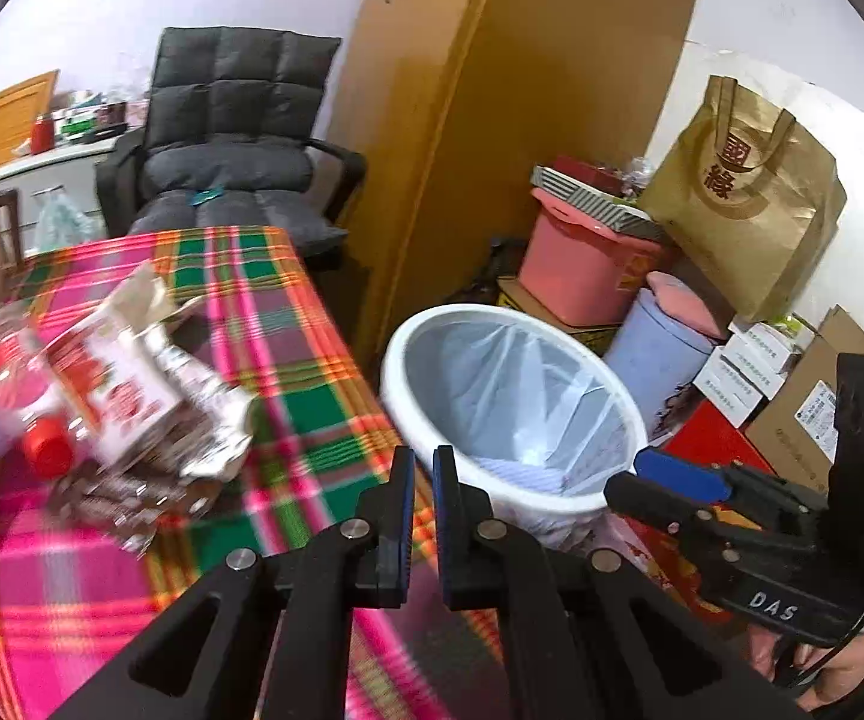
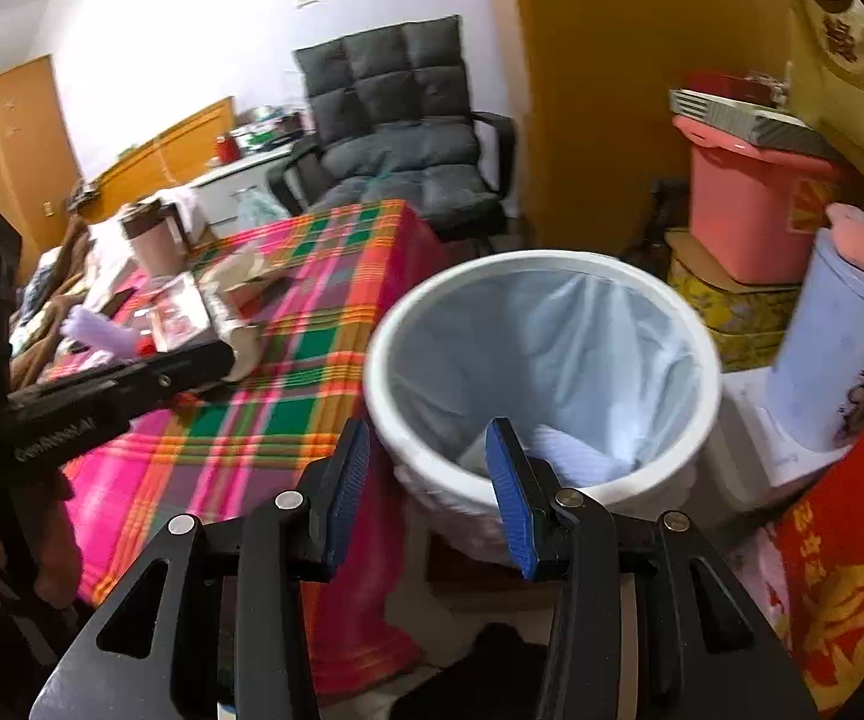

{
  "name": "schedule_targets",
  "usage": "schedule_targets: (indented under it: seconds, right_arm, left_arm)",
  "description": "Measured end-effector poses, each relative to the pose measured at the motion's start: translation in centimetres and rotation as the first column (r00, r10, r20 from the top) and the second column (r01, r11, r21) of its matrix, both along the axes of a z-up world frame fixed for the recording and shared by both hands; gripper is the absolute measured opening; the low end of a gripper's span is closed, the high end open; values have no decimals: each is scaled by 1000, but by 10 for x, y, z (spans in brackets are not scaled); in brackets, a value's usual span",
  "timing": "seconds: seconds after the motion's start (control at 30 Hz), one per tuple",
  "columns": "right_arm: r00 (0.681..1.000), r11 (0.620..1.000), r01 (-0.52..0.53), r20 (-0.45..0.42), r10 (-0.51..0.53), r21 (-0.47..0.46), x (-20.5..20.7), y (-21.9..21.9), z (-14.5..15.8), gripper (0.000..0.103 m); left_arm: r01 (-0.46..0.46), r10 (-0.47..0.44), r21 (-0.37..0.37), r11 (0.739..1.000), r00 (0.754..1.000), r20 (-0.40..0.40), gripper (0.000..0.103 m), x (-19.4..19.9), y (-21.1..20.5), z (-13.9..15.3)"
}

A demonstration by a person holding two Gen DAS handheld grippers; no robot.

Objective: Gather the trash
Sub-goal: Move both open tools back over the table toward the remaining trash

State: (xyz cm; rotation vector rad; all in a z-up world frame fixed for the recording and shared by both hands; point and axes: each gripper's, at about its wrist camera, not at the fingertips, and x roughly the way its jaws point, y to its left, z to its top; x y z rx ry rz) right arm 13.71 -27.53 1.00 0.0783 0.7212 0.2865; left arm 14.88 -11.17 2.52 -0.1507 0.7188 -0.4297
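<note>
Trash (image 1: 132, 396) lies mid-worktop: left gripper (image 1: 423, 468), jaws nearly together and empty, must spread; right gripper (image 2: 429, 444) jaws spread, empty over bin (image 2: 543, 372).

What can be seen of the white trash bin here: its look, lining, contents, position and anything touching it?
The bin is a round white tub, plastic by the look, standing upright on the floor right beside the plaid-covered table. A thin, pale translucent liner sits inside, wrinkled, folded over the rim. At the bottom lies something white and crumpled, likely paper. A lavender container stands close behind it; whether they touch is unclear. The right gripper hangs open at the near rim, holding nothing.
</note>
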Motion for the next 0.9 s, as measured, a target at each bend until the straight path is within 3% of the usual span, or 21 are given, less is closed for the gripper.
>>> schedule_targets:
  seconds: [0.17,0.73,0.9]
  right_arm:
    - [998,998,-68,-5,68,2,-2,21,0,43]
    - [971,971,-238,-7,238,35,-7,72,-1,44]
    - [959,958,-283,-6,284,40,-5,87,0,51]
  left_arm:
    - [-65,65,39,997,998,0,20,-18,23,-5]
    - [-273,275,50,961,961,-37,21,-49,104,-20]
    - [-334,337,63,940,941,-41,21,-55,121,-23]
